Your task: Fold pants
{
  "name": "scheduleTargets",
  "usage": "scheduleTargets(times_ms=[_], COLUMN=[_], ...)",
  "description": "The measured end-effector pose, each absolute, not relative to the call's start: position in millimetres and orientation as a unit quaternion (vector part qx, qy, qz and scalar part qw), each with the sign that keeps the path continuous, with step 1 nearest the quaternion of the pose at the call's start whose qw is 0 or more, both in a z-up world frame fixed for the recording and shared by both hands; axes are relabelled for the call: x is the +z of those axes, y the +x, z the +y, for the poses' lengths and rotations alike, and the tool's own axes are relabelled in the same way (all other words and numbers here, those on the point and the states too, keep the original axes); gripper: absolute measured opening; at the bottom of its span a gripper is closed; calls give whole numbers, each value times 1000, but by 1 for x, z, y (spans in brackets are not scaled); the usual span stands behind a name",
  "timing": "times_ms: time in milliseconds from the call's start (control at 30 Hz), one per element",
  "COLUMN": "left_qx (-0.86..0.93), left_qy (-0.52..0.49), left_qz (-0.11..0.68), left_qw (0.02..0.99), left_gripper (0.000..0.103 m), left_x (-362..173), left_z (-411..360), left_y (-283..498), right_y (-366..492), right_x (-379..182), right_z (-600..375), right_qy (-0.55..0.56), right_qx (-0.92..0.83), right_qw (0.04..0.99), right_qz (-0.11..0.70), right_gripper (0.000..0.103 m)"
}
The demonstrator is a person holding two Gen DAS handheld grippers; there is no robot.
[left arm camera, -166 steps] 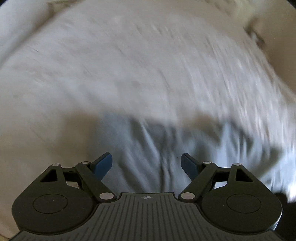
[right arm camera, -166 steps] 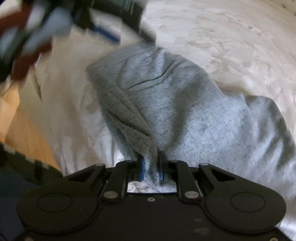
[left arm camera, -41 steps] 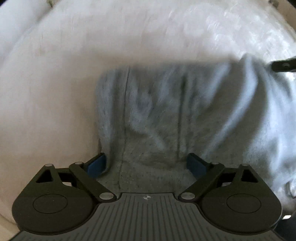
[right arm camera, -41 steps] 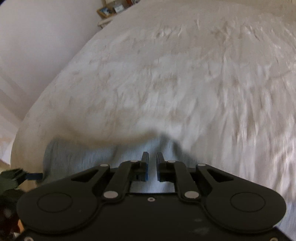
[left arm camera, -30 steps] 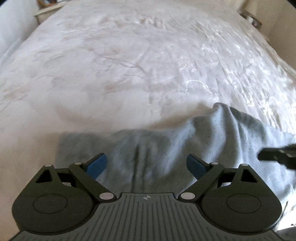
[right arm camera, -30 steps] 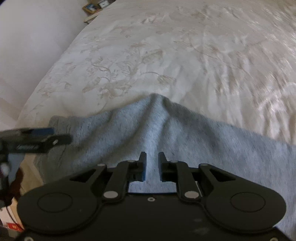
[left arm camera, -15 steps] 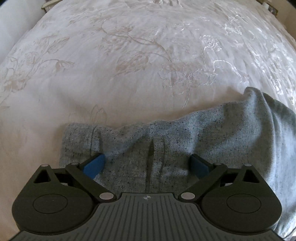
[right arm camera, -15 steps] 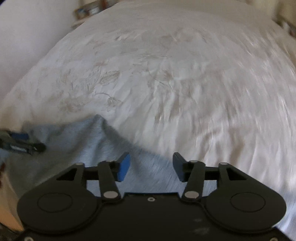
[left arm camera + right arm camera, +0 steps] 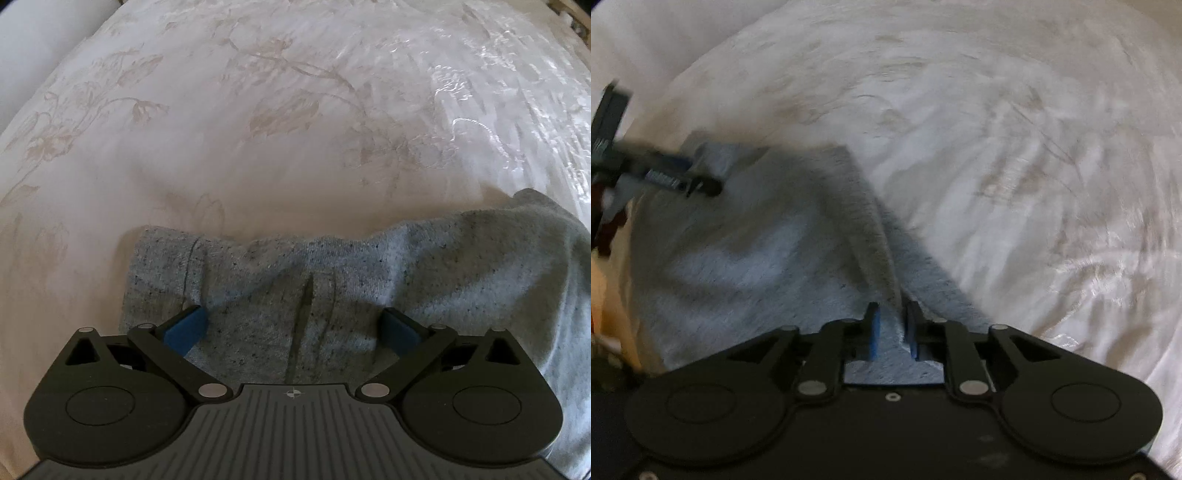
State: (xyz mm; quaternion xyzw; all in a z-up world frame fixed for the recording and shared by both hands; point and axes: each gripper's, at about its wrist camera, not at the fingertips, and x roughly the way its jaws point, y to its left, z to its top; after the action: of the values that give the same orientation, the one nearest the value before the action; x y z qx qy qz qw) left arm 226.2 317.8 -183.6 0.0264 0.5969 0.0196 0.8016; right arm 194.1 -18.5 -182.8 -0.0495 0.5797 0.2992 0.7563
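Grey marled pants (image 9: 406,280) lie bunched on a white embroidered bedspread (image 9: 295,129). My left gripper (image 9: 293,323) hangs just over the pants near their left end. Its jaws are opening wide, the blue pads (image 9: 184,326) stand apart, and the cloth lies flat below them, ungripped. In the blurred right wrist view the pants (image 9: 757,258) rise in a ridge toward my right gripper (image 9: 892,326). Its jaws are closing, and that raised fold is pinched between the pads. The left gripper (image 9: 665,177) shows at the far left over the pants.
The bedspread (image 9: 1015,184) stretches far beyond and to the right of the pants. A pale wall (image 9: 33,44) borders the bed at upper left. The bed's edge and a strip of orange floor (image 9: 602,280) lie at the left of the right wrist view.
My right gripper, open half a second ago, has rolled, come down and shut on a fold of the pants. The left gripper has sunk slightly closer to the cloth, jaws still wide.
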Motion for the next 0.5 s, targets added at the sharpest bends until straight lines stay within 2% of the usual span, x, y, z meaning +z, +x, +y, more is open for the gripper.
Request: scheduleTargets(times_ms=[33, 67, 167, 333, 500], left_qx=[21, 22, 24, 20, -64], left_qy=[25, 23, 21, 20, 7], left_qz=[598, 599, 600, 566, 524], left_qw=[801, 800, 800, 824, 849], left_gripper=[103, 103, 102, 101, 101], left_x=[-183, -183, -179, -150, -121], left_z=[318, 319, 320, 312, 276], left_y=[227, 227, 227, 221, 208], right_y=[200, 204, 216, 210, 168], right_x=[-186, -188, -193, -167, -139], right_z=[-23, -28, -44, -72, -87], right_qy=[-37, -34, -29, 7, 53], right_qx=[283, 263, 202, 143, 108], right_qw=[759, 766, 785, 823, 839], right_qz=[585, 586, 585, 549, 531], right_gripper=[19, 26, 32, 32, 32])
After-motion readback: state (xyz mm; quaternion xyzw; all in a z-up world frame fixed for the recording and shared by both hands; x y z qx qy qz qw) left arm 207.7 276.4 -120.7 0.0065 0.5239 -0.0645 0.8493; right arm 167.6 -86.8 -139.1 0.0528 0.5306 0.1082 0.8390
